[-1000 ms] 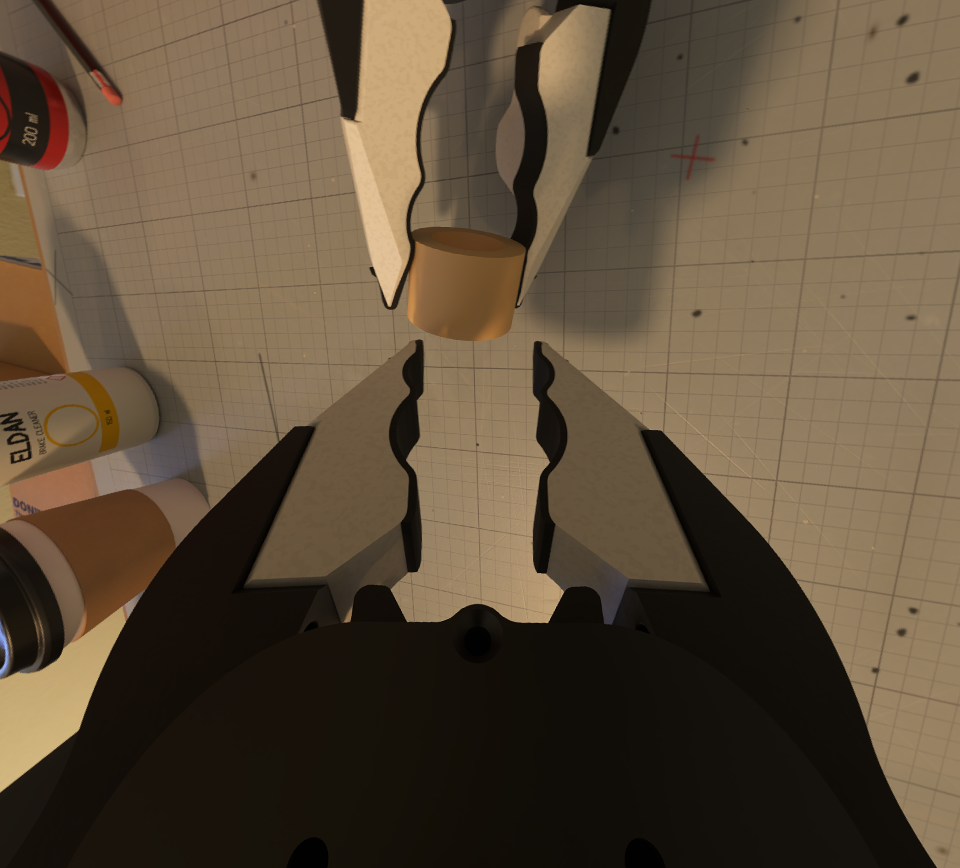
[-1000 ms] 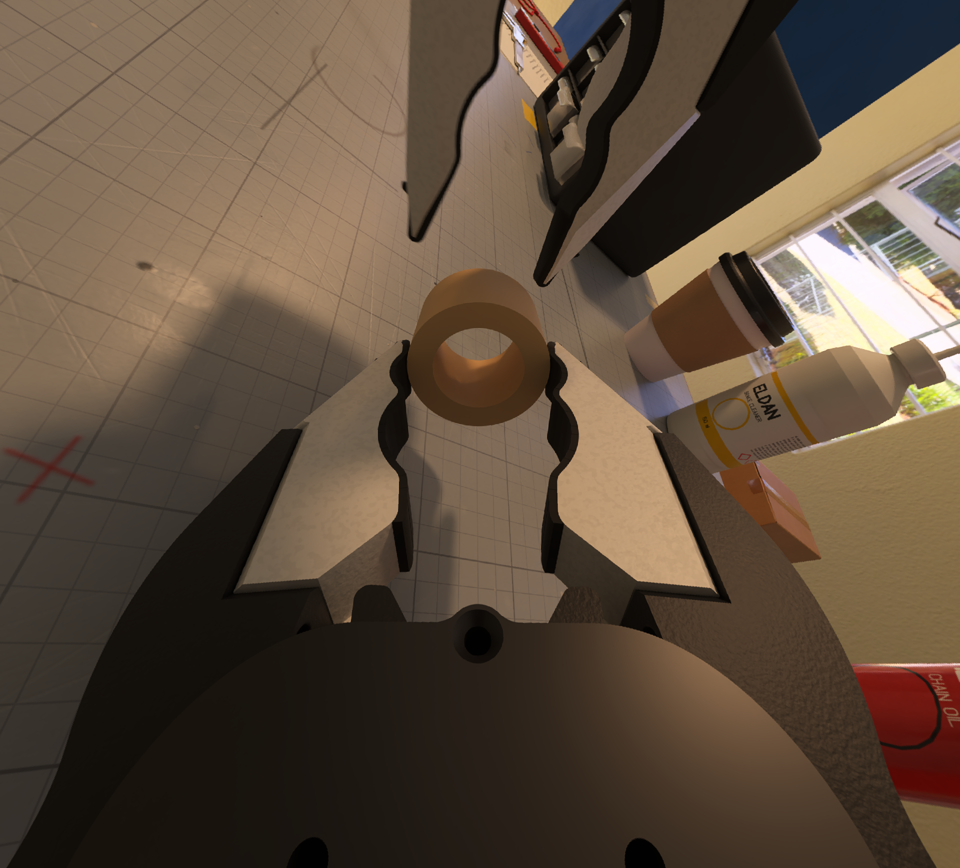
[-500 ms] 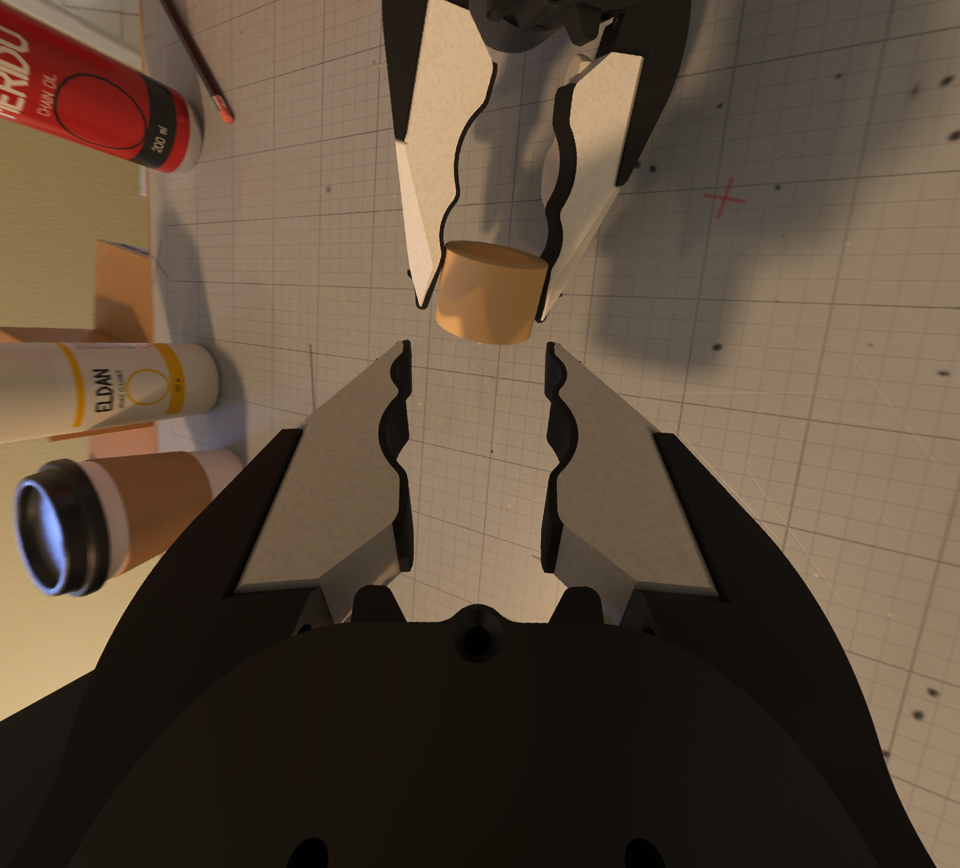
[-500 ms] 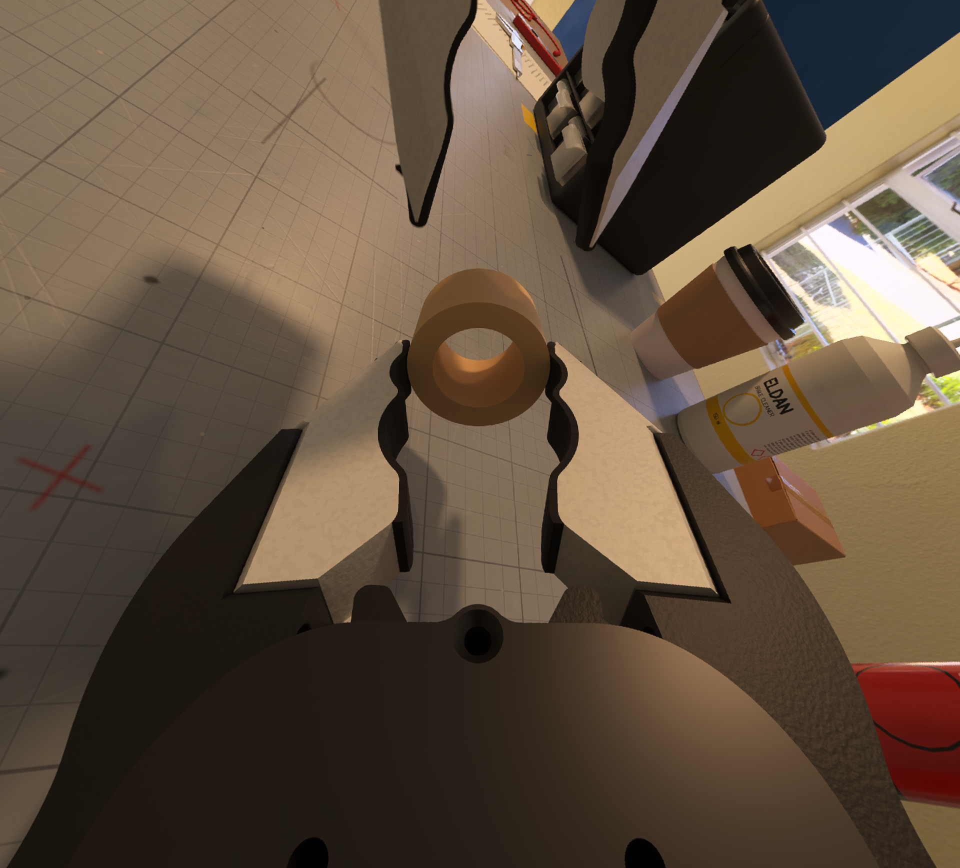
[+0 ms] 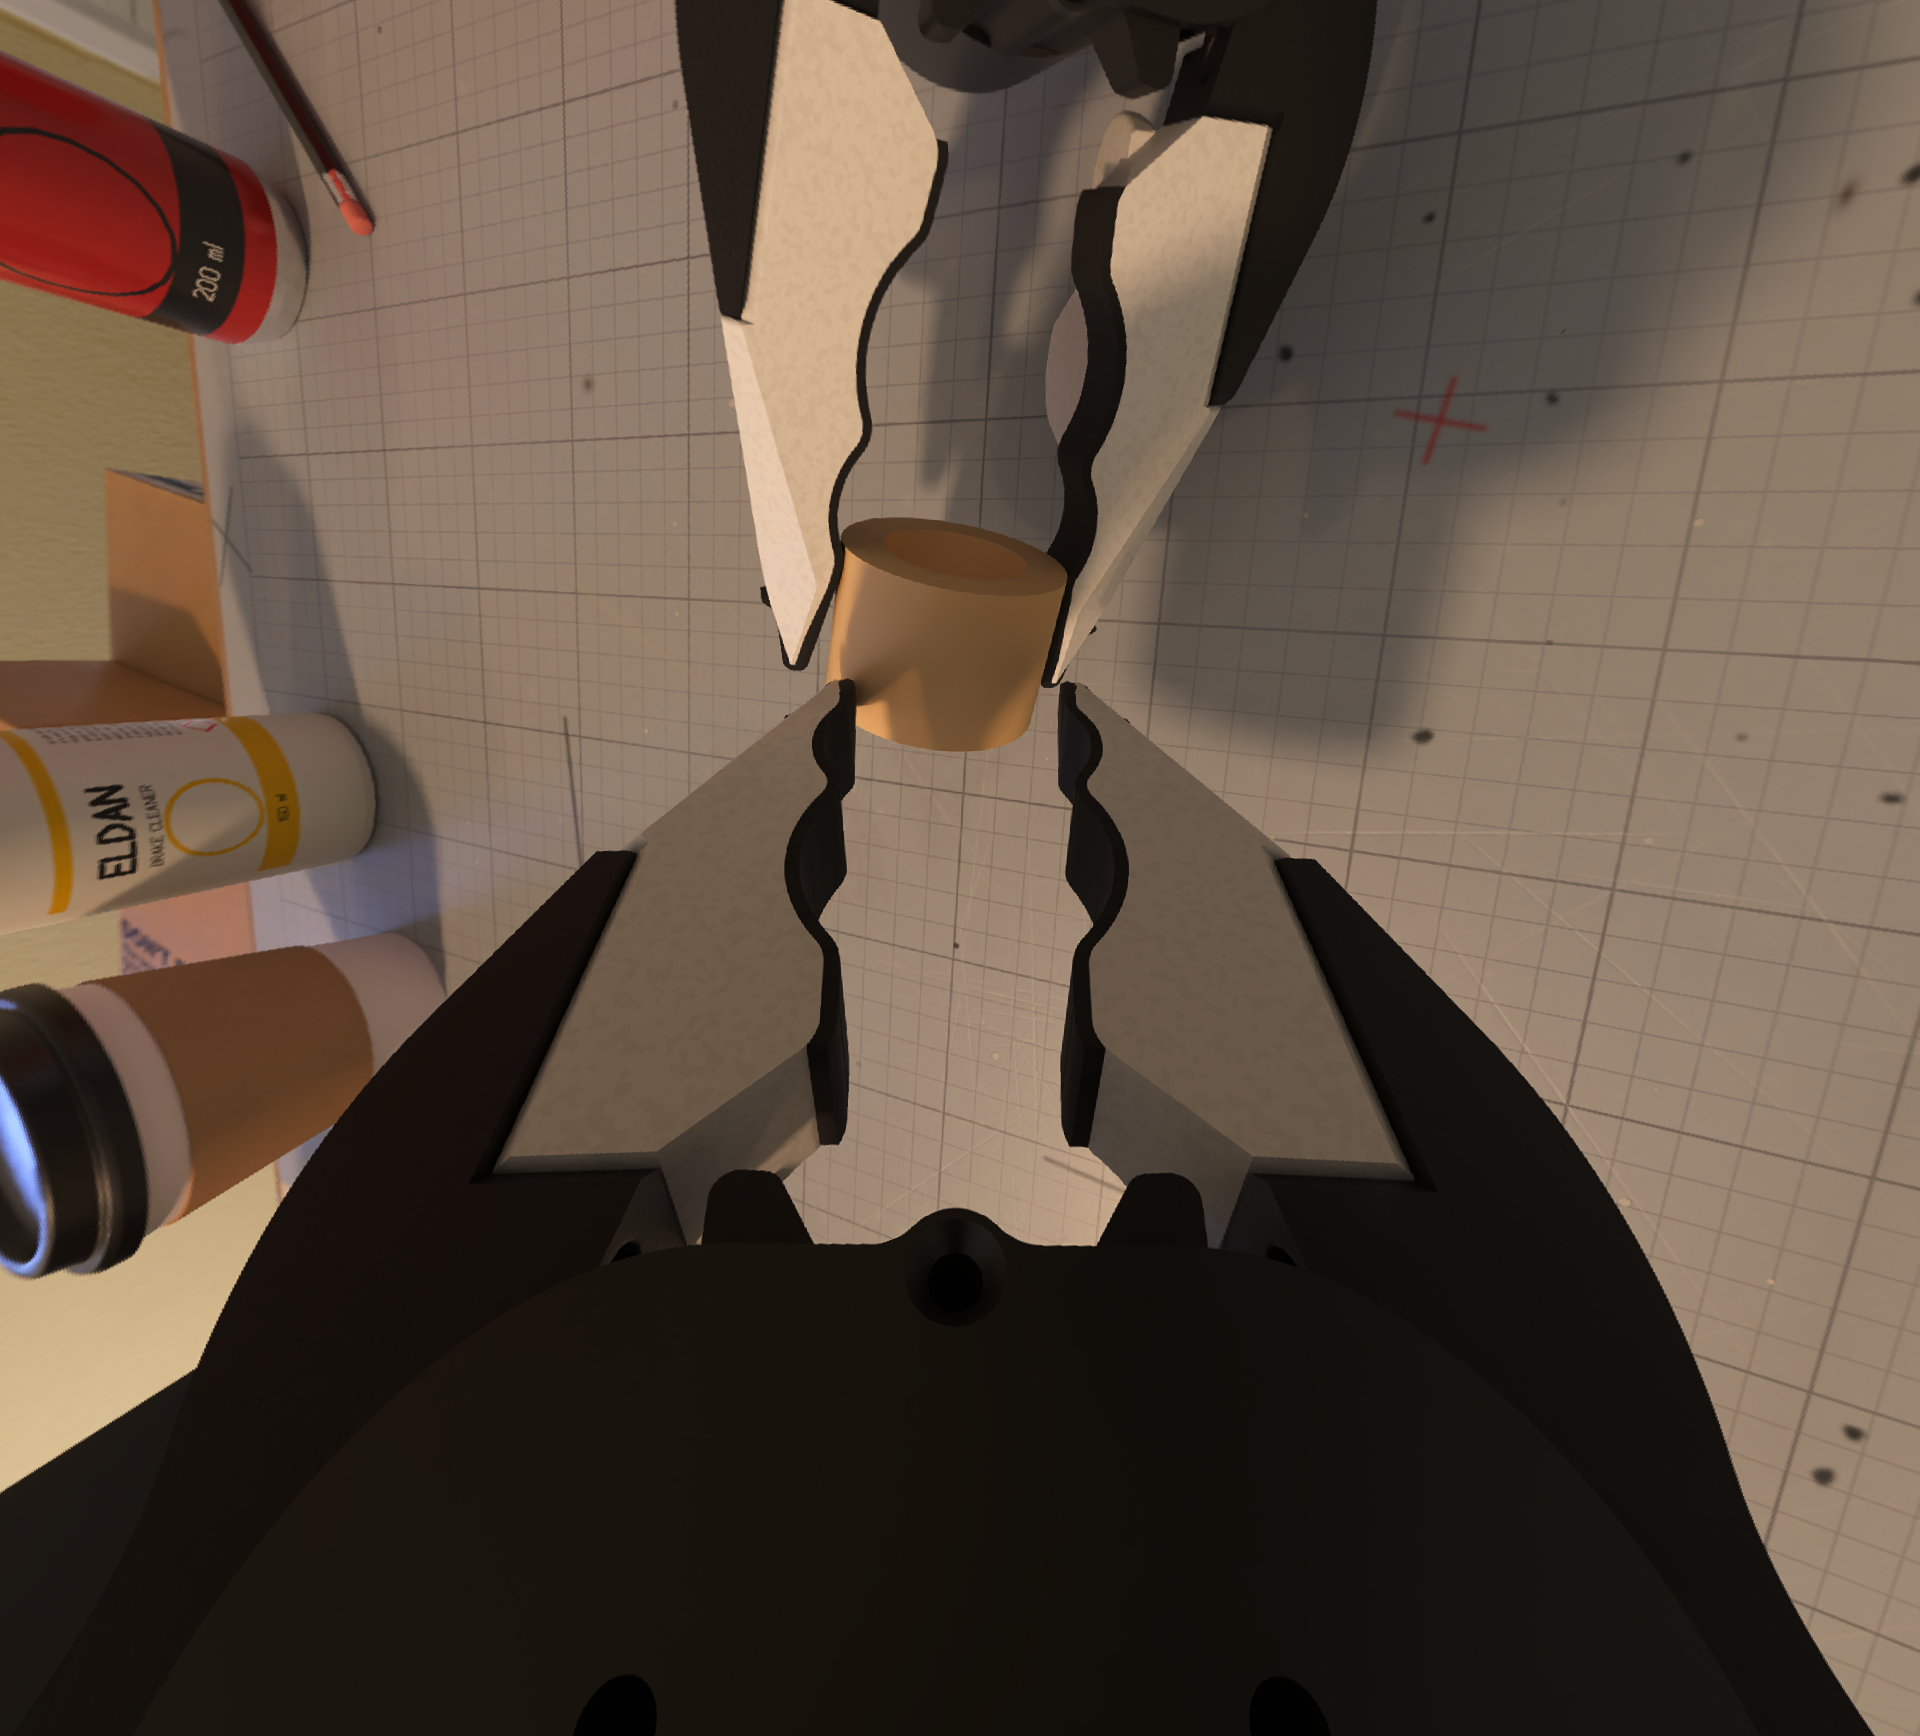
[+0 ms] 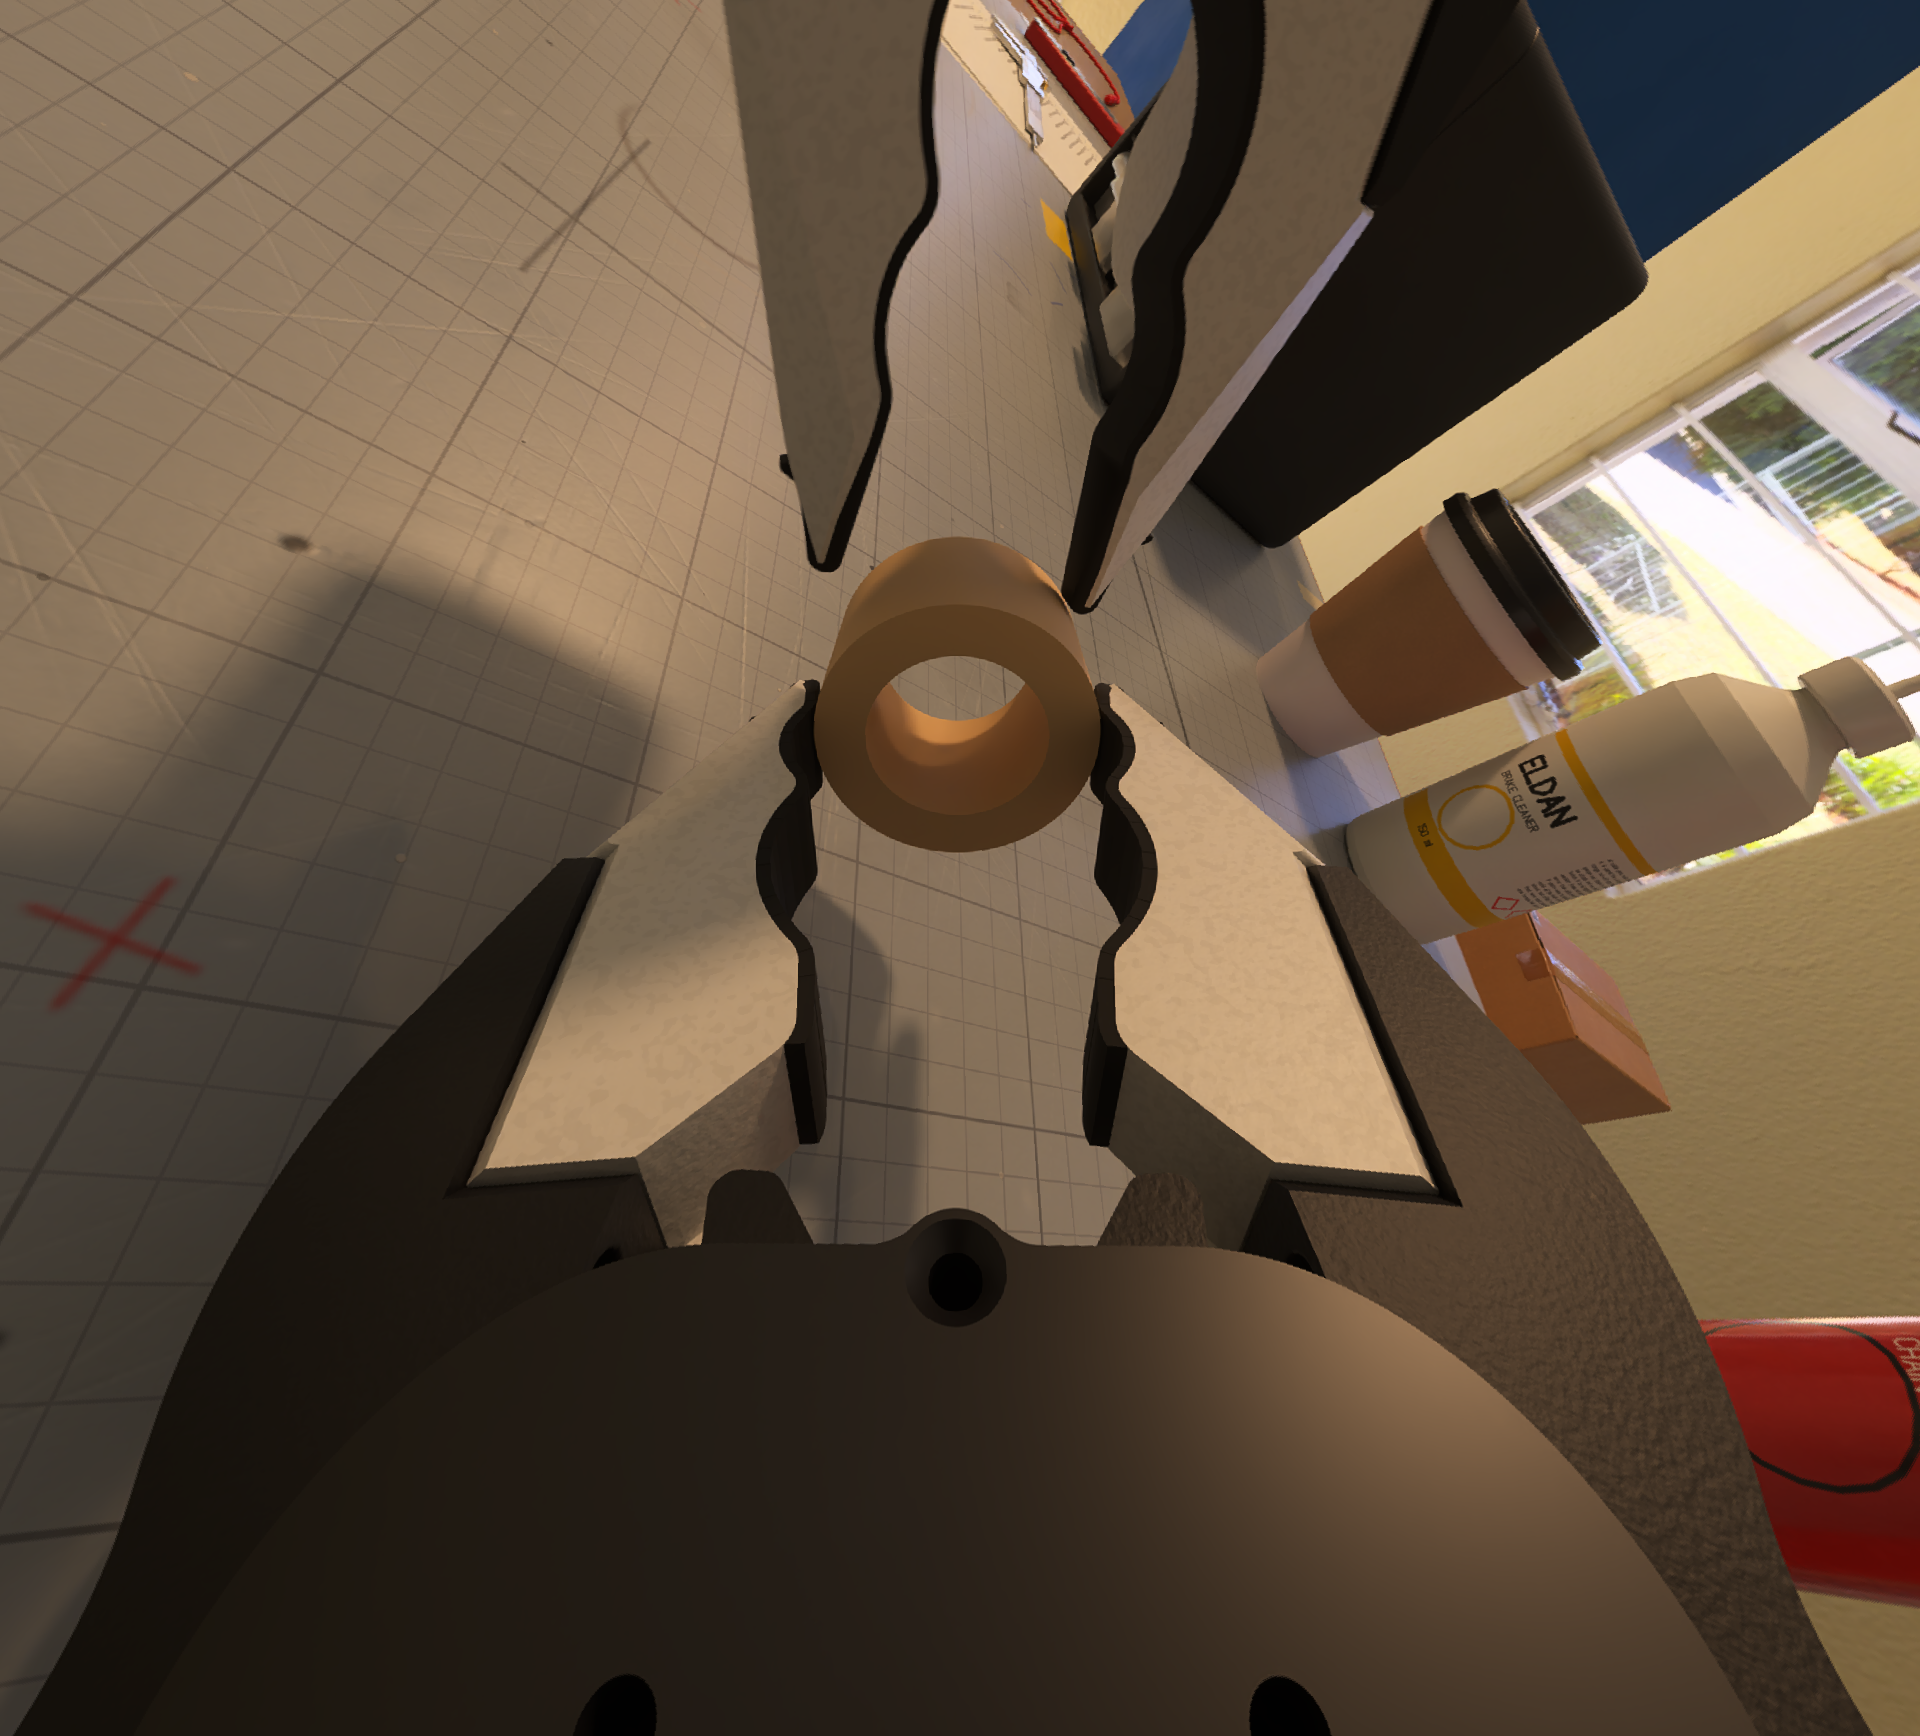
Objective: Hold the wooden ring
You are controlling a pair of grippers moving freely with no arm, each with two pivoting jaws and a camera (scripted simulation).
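The wooden ring (image 6: 956,621), a short tan tube, is held above the grid mat between the fingertips of my right gripper (image 6: 954,699), which is shut on its sides. Its hole faces the right wrist camera. My left gripper (image 5: 956,691) is open and points at the right gripper from the opposite side. Its fingertips (image 5: 840,699) reach the ring's (image 5: 935,658) near end, one on each side of it. The left view also shows the right gripper (image 5: 927,668) coming from the top. The right view shows the left gripper (image 6: 954,580) at the ring's far end.
Along the mat's (image 5: 1558,751) left edge lie a red can (image 5: 135,221), a pencil (image 5: 270,55), a white bottle (image 5: 197,813), a paper cup (image 5: 208,1084) and a cardboard box (image 5: 156,585). A black case (image 6: 1455,284) stands beyond them. A red cross (image 5: 1439,419) marks the mat.
My left gripper has moved up to the ring, so its fingertips now flank the ring's end instead of stopping short of it. The right gripper still holds the ring.
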